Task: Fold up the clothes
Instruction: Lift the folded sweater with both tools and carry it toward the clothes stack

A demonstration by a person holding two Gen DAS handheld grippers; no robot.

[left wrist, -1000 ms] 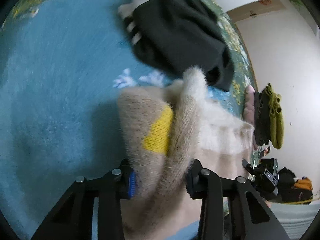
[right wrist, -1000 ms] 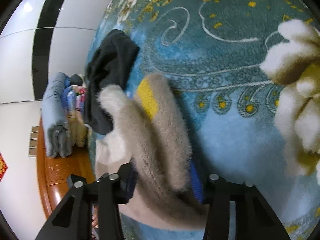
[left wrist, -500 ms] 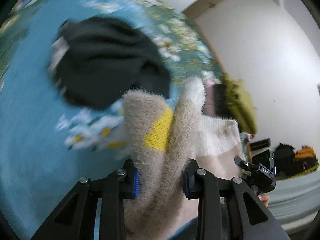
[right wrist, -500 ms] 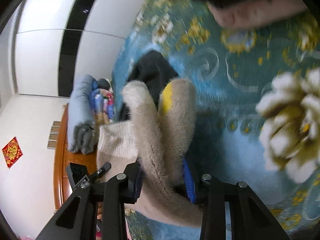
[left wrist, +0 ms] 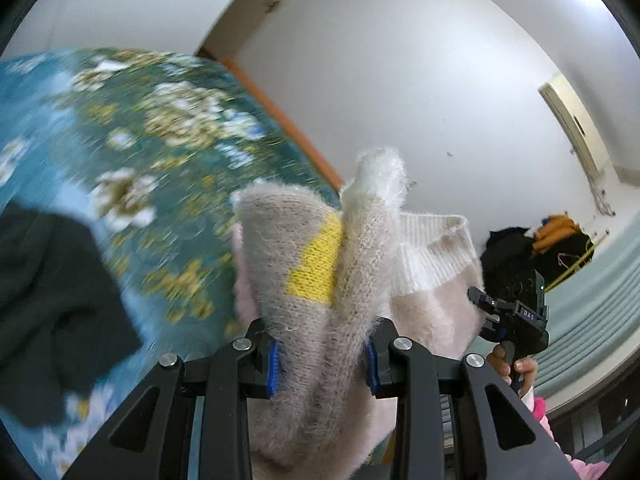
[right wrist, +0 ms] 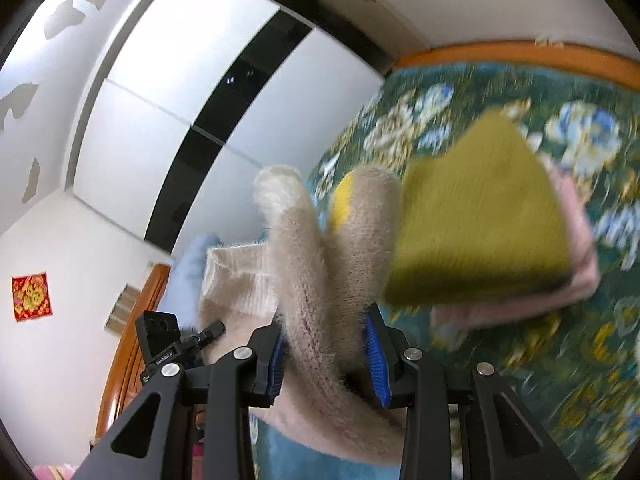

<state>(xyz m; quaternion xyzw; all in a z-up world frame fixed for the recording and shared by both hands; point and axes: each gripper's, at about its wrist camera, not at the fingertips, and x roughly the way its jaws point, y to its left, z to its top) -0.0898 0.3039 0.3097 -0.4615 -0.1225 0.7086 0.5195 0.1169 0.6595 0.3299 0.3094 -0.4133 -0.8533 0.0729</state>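
Observation:
A fuzzy beige sweater (left wrist: 316, 280) with a yellow patch and a white ribbed hem is lifted off the bed and held between both grippers. My left gripper (left wrist: 322, 358) is shut on one bunched end of it. My right gripper (right wrist: 326, 354) is shut on the other end of the sweater (right wrist: 316, 264). Each gripper shows in the other's view, the right one at the right of the left wrist view (left wrist: 516, 312), the left one at the lower left of the right wrist view (right wrist: 168, 348).
A stack of folded clothes, olive green (right wrist: 480, 232) on pink (right wrist: 576, 264), lies on the teal floral bedspread (right wrist: 560, 380) just right of the sweater. A black garment (left wrist: 52, 300) lies on the bedspread (left wrist: 160, 152) at left. White walls and a wooden bed frame (right wrist: 128, 344) surround the bed.
Both grippers have lifted the sweater and swung it across the bed toward the folded stack. The black garment has slid to the left edge, and the olive stack has come close in the right wrist view.

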